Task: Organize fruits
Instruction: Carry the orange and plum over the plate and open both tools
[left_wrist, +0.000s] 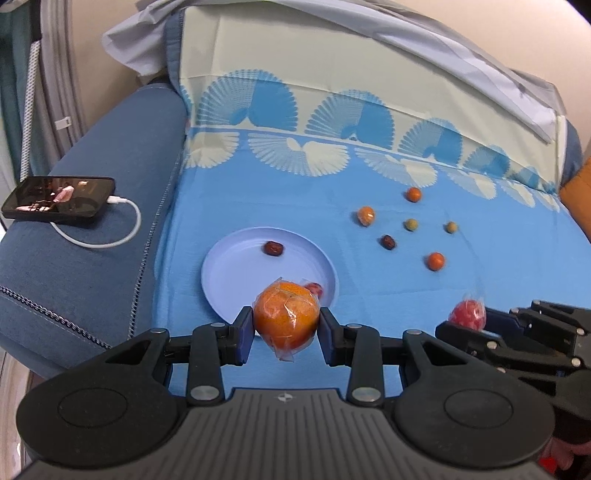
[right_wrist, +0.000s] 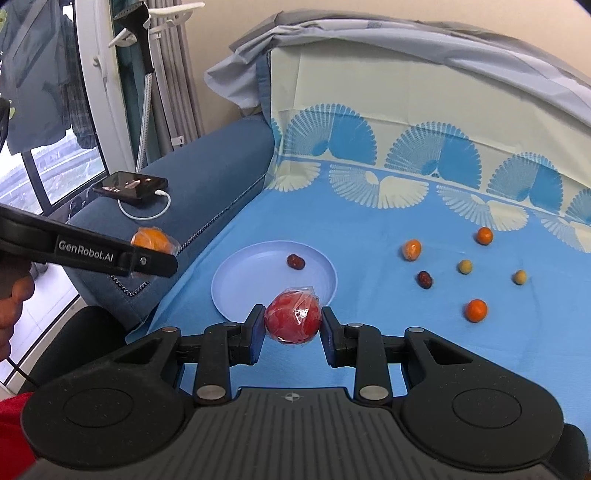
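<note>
My left gripper (left_wrist: 286, 325) is shut on a plastic-wrapped orange (left_wrist: 286, 319), held above the near rim of the pale blue plate (left_wrist: 236, 273). My right gripper (right_wrist: 293, 320) is shut on a plastic-wrapped red fruit (right_wrist: 293, 319), held over the plate's near edge (right_wrist: 236, 284). A dark date (left_wrist: 274, 247) lies on the plate, and a small red wrapped fruit (left_wrist: 314, 288) peeks out behind the orange. Several small fruits lie loose on the blue cloth to the right: orange ones (left_wrist: 436, 261), greenish ones (left_wrist: 410, 224) and a dark date (left_wrist: 388, 242).
A phone (left_wrist: 59, 199) on a white charging cable (left_wrist: 110, 236) lies on the blue sofa arm at the left. The patterned cloth (left_wrist: 369, 295) covers the seat and runs up the backrest. A window and a hanging steamer (right_wrist: 144, 74) stand beyond the sofa arm.
</note>
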